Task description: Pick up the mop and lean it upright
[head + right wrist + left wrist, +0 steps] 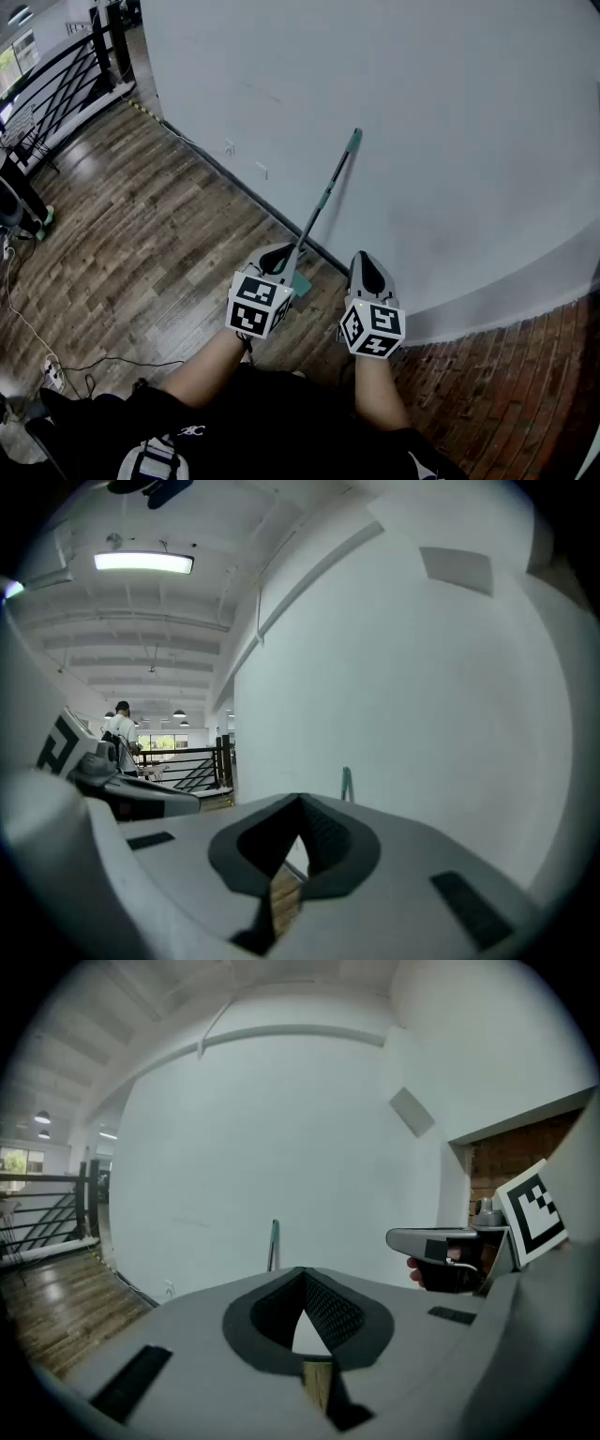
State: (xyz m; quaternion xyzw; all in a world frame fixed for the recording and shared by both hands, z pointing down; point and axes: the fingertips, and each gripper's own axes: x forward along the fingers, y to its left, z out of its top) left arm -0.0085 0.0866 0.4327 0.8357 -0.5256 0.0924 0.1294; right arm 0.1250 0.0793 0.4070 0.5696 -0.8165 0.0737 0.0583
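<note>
The mop (323, 202) leans upright against the pale wall, its teal grip (354, 141) touching the wall and its teal head (300, 283) on the wood floor at the baseboard. My left gripper (281, 255) hangs just in front of the mop's lower end, shut with nothing in it. To its right, my right gripper (366, 268) is also shut and empty, level with the left. In the left gripper view, the mop's handle top (274, 1241) pokes above the closed left gripper (303, 1271). In the right gripper view, the handle tip (346, 784) shows past the right gripper (300, 799).
A black railing (56, 80) runs along the far left. Cables and a power strip (52, 373) lie on the wood floor at left. A person's legs (19, 202) stand at the left edge. Brick flooring (525, 375) begins on the right, along the curved wall (450, 141).
</note>
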